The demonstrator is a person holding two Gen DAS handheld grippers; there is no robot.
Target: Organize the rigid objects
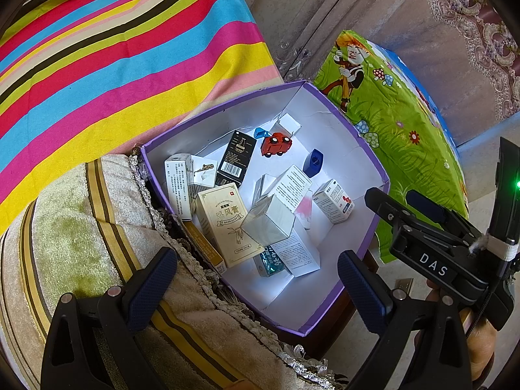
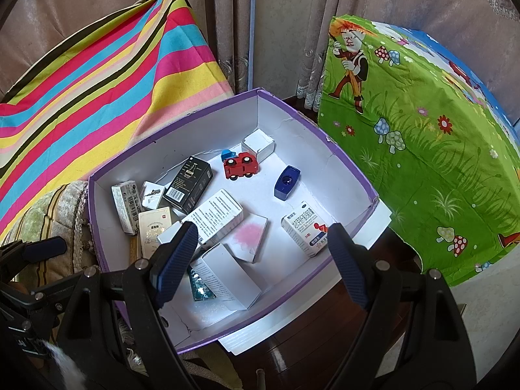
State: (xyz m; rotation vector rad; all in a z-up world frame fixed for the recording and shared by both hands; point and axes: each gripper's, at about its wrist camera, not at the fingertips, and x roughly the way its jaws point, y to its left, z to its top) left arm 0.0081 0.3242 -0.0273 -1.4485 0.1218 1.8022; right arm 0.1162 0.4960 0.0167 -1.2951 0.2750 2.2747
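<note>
1. Inside the purple-rimmed box [image 2: 354, 175], on its white floor, lie the rigid things: a red toy car [image 2: 240, 165] on its side near the far wall, a small white cube carton [image 2: 258, 144] just behind it, a blue sharpener-like block [image 2: 286, 182] standing apart, a black carton [image 2: 188, 184], and a loose heap of white and cream medicine cartons [image 2: 214, 214] towards the left and near side.
2. Both tools hang above the box with nothing between their pads: the left hand-held gripper [image 1: 256, 289] is spread wide over the near rim, and the right hand-held gripper [image 2: 260, 260] is likewise spread wide over the near cartons.
3. Handling, as I judge it: the cartons look light and stiff but thin-walled, so a hard squeeze could dent them; take them across the narrow faces. The car looks hard and smooth, with wheels that may roll; grip its body sides. The blue block looks solid and small.
4. One blue-and-white carton [image 2: 304, 232] stands clear near the right wall and offers open sides; the heaped cartons overlap and lean on each other.
5. Around the box: a striped cloth [image 2: 97, 91] to the left, a green cartoon cloth [image 2: 422, 149] to the right, a fringed cushion [image 1: 81, 234] touching the left wall, curtains [image 2: 276, 16] behind. The box walls limit a low sideways approach.
6. Whether these things lie sorted into the box or await taking out cannot be told.
</note>
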